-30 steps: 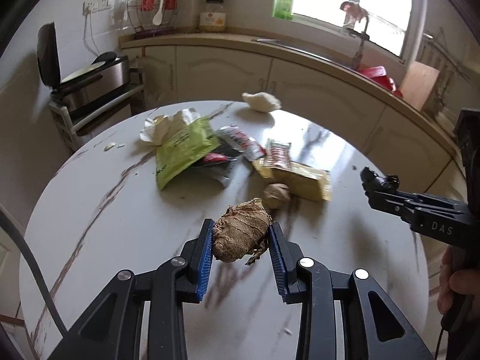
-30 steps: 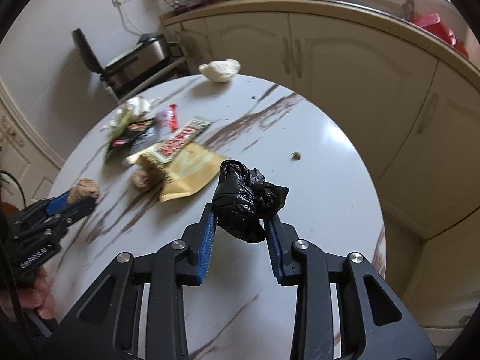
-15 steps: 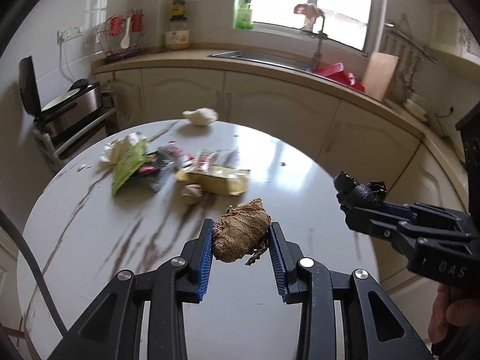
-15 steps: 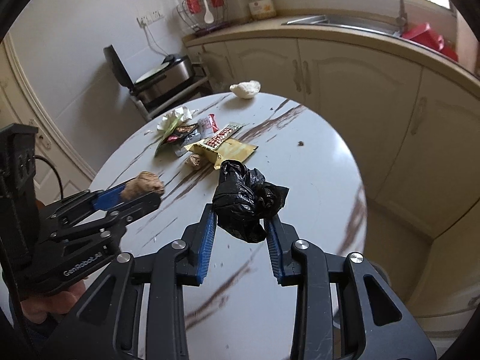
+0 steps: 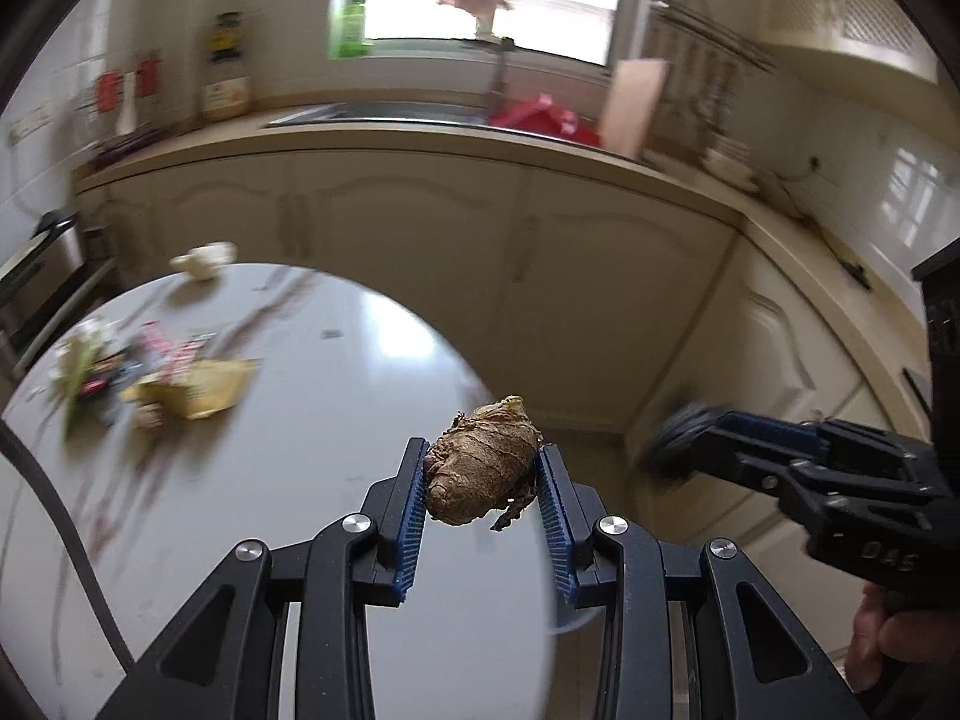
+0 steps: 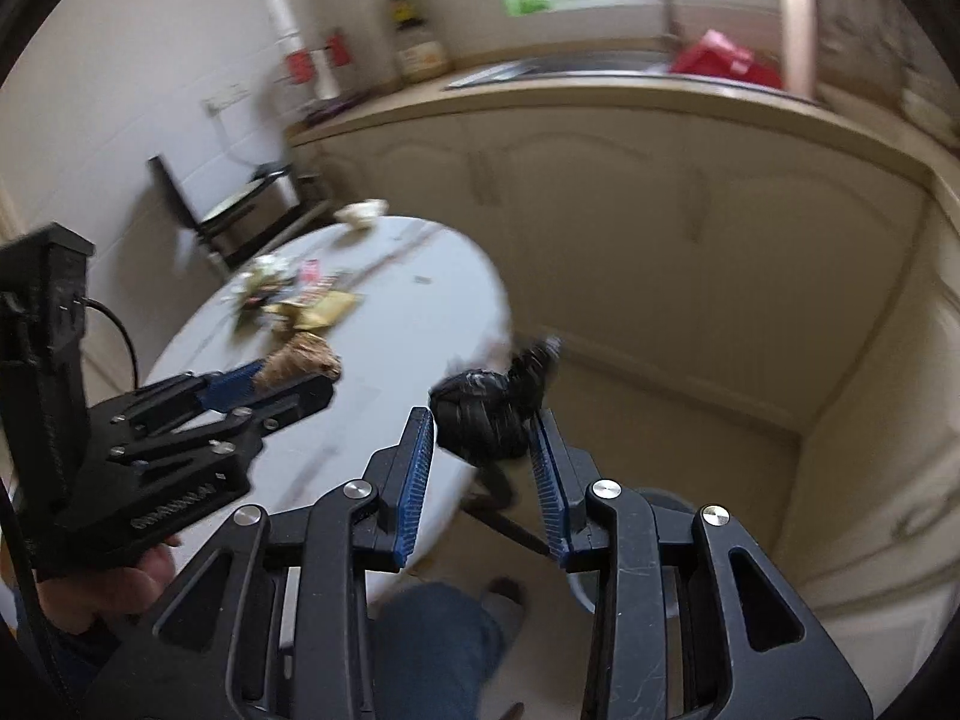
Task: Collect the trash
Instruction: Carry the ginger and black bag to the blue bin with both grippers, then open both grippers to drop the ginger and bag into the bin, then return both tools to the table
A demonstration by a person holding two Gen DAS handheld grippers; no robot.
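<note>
The left gripper [image 5: 483, 468] is clamping a brown, wrinkled lump [image 5: 480, 468] between its blue pads, jaws standing partway closed with the lump pressed on both sides; it is hanging above the near edge of the round marble table [image 5: 336, 372]. The right gripper [image 6: 483, 420] is gripping a crumpled black plastic bag [image 6: 480, 420] in the same way — pads partway closed, bag bulging out past the tips; in the right wrist view it is hovering just past the table's rim, over the pale floor [image 6: 660, 420], with a blue trouser leg [image 6: 438, 636] showing below. Seen from the left wrist camera, the right gripper is reaching in from the right edge, a hand [image 5: 888, 642] wrapped on its handle; the two tools are sitting near each other, apart. Further back on the table a cluster of wrappers [image 5: 150, 372] is lying — green, red and yellow packets, blurred — and a white crumpled wad [image 5: 204, 258] is resting alone near the far rim. Cream cabinets [image 5: 480, 258] are curving behind the table.
</note>
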